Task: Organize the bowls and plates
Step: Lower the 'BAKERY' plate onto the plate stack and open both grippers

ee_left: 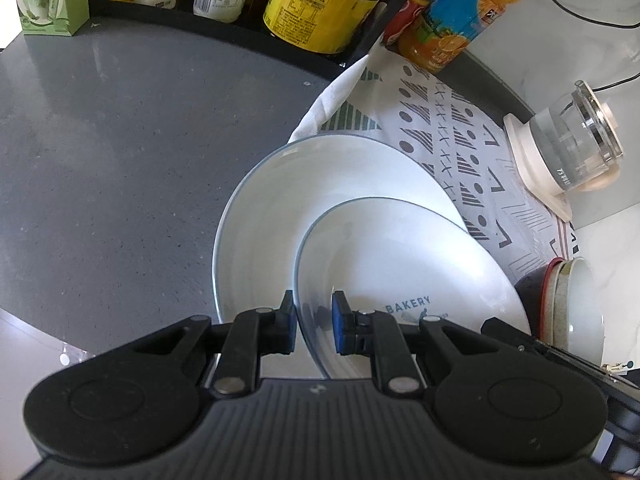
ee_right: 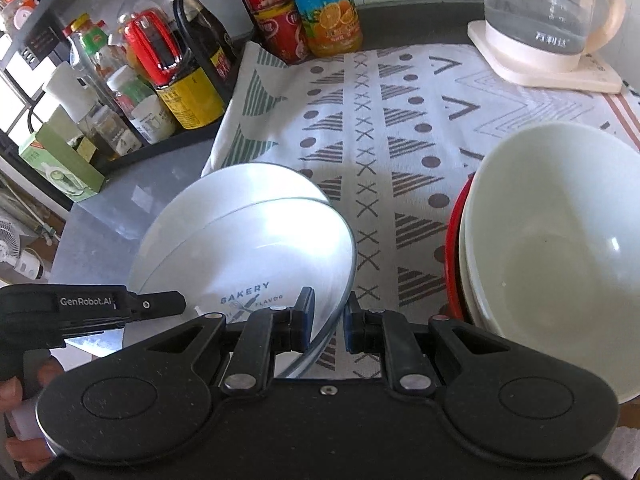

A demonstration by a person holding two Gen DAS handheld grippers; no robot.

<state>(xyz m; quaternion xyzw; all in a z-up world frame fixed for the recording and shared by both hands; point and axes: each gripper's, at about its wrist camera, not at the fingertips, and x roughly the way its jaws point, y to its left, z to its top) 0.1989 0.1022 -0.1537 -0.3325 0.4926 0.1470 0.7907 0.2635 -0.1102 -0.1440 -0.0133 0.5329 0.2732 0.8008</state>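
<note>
left gripper [ee_left: 314,322] pinches the near-left rim of the bakery plate [ee_left: 404,276], fingers nearly closed; right gripper [ee_right: 328,320] clamps the same plate's right rim; it hangs tilted over a larger white plate [ee_left: 320,184]; stacked bowls [ee_right: 560,248] sit on the patterned cloth [ee_right: 380,120] beside.

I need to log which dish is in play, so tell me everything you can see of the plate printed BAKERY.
The BAKERY plate is white, glossy like glazed ceramic, with a thin dark rim line and a printed logo reading BAKERY and FLAVOR. It is tilted over a larger white plate. The left gripper pinches its rim on one side, the right gripper on the other, both shut on it.
</note>
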